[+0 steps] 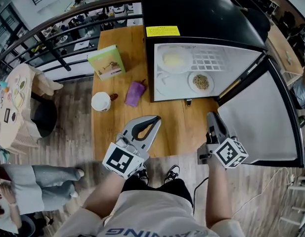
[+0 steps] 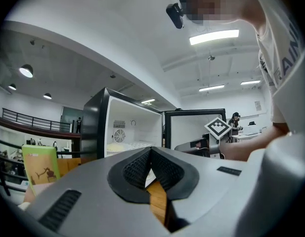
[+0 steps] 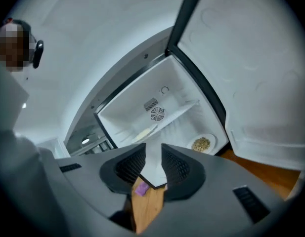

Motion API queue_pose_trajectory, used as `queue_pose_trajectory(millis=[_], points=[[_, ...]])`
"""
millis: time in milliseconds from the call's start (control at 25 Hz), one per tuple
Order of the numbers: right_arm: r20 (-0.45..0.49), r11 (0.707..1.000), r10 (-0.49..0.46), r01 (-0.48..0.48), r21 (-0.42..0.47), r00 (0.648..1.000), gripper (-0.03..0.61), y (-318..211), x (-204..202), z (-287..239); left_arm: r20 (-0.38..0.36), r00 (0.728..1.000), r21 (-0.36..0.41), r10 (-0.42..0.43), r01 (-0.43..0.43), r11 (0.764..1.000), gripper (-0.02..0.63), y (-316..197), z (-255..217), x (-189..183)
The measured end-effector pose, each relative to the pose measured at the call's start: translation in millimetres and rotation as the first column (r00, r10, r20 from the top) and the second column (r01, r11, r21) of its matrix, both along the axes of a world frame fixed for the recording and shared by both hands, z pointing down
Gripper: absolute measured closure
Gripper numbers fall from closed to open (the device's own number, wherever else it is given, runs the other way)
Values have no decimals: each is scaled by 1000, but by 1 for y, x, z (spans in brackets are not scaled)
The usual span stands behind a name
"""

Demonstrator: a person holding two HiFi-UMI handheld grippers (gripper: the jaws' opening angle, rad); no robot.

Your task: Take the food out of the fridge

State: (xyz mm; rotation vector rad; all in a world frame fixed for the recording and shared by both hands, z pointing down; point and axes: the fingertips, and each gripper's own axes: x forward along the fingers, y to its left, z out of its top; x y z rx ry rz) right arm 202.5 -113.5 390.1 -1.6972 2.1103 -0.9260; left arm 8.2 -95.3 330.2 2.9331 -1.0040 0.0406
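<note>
The black fridge (image 1: 201, 14) stood at the far right of the wooden table (image 1: 177, 127), its door (image 1: 261, 117) swung wide open to the right. Food was inside: a plate of pale yellow food (image 1: 174, 59) on the upper shelf at the left, and a plate of brown grainy food (image 1: 200, 82) lower down at the right. The left gripper (image 1: 154, 118) was held level over the near part of the table, left of the fridge opening. Its fingers were closed tip to tip, with nothing between them. The right gripper (image 1: 211, 115) was near the open door and pointed into the fridge. Its fingers stood a little apart and held nothing. On the table left of the fridge lay a green book (image 1: 107, 61), a purple pouch (image 1: 135, 94) and a white cup (image 1: 101, 101).
</note>
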Motion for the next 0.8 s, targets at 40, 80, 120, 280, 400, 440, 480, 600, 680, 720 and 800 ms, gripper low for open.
queue_pose_trajectory(millis=[40, 80, 120, 280, 400, 440, 480, 600, 680, 720, 800], points=[[49, 1000, 17, -16, -11, 999, 470, -8, 4, 7, 7, 1000, -6, -18, 18, 1000, 606, -5, 5, -1], [90, 999, 35, -33, -23, 995, 460, -15, 8, 15, 9, 999, -17, -36, 36, 999, 606, -8, 9, -2], [125, 998, 55, -51, -38, 991, 459, -22, 11, 23, 8, 999, -27, -48, 49, 998, 606, -11, 13, -3], [273, 984, 164, -139, -108, 948, 459, -45, 24, 60, 22, 999, -25, -49, 50, 998, 606, -18, 25, -2], [367, 968, 242, -197, -156, 898, 459, -61, 32, 89, 38, 998, -33, -43, 44, 998, 606, -23, 35, -1], [387, 963, 261, -209, -171, 884, 459, -67, 35, 98, 43, 998, -40, -41, 43, 998, 606, -24, 39, 0], [402, 958, 278, -220, -185, 873, 459, -74, 37, 107, 45, 998, -48, -38, 40, 998, 606, -25, 42, 1], [415, 945, 316, -244, -218, 853, 459, -91, 43, 134, 49, 998, -57, -28, 31, 998, 606, -26, 51, 4], [416, 936, 335, -250, -246, 845, 459, -99, 45, 152, 55, 998, -52, -30, 33, 998, 606, -25, 58, 3], [423, 931, 348, -256, -261, 836, 459, -103, 47, 160, 55, 998, -53, -30, 33, 998, 606, -26, 60, 3], [451, 919, 377, -268, -287, 809, 459, -110, 52, 174, 57, 998, -52, -26, 29, 998, 606, -28, 63, 4]])
